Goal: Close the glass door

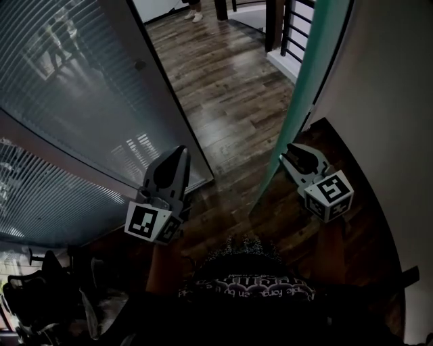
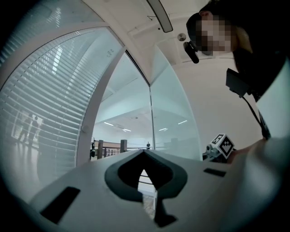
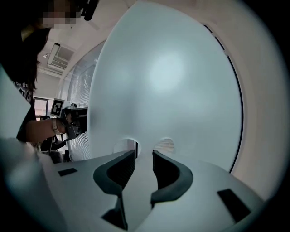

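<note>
The glass door stands ajar, its teal edge running from the top right down to the floor. In the right gripper view its frosted pane fills the picture, with two round holes low in it. My right gripper is at the door's edge and faces the pane, open, with nothing gripped between its jaws. My left gripper is held left of the doorway, apart from the door, and points toward the opening. Its jaws are shut and empty. The door also shows there.
A glazed wall with blinds lines the left side. Wooden floor runs through the doorway to a dark railing. A white wall stands close at the right. A person's feet show far off. Chairs sit at the bottom left.
</note>
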The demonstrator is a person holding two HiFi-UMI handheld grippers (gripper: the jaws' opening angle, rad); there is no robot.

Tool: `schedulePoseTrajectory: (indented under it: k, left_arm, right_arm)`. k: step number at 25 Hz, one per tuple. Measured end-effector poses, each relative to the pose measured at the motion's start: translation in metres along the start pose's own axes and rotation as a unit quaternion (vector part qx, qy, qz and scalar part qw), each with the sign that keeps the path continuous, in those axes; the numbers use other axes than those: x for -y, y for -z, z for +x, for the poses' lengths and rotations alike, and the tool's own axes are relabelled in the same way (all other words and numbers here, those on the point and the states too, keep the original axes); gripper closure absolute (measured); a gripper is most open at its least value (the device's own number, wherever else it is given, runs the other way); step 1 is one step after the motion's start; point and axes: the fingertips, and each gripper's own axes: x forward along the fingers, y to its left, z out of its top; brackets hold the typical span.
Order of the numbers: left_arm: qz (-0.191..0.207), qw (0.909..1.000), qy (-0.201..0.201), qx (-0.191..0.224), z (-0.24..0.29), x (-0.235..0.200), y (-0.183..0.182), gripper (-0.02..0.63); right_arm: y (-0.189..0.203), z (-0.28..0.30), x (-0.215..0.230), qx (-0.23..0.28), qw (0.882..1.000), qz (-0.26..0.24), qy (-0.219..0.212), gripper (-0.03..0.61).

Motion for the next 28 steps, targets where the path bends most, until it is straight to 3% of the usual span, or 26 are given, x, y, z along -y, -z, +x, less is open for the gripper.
schedulePoseTrajectory:
  k: [6, 18, 28]
  left_arm:
    - [0.005, 0.9999, -0.015, -0.004, -0.008, 0.000, -0.003, 0.612]
    - [0.018, 0.9992, -0.035, -0.010, -0.017, 0.000, -0.003, 0.612]
    - [0.015, 0.9984, -0.054, 0.000, -0.025, -0.007, -0.010, 0.612]
  right_arm:
    - [-0.009, 0.009, 0.004, 0.010, 1.000, -0.006, -0.015, 0.445]
    - [-0.010, 0.019, 0.006, 0.022, 0.999, 0.002, -0.026, 0.451]
    - [-0.014, 0.029, 0.007, 0.027, 0.999, 0.016, 0.007, 0.456]
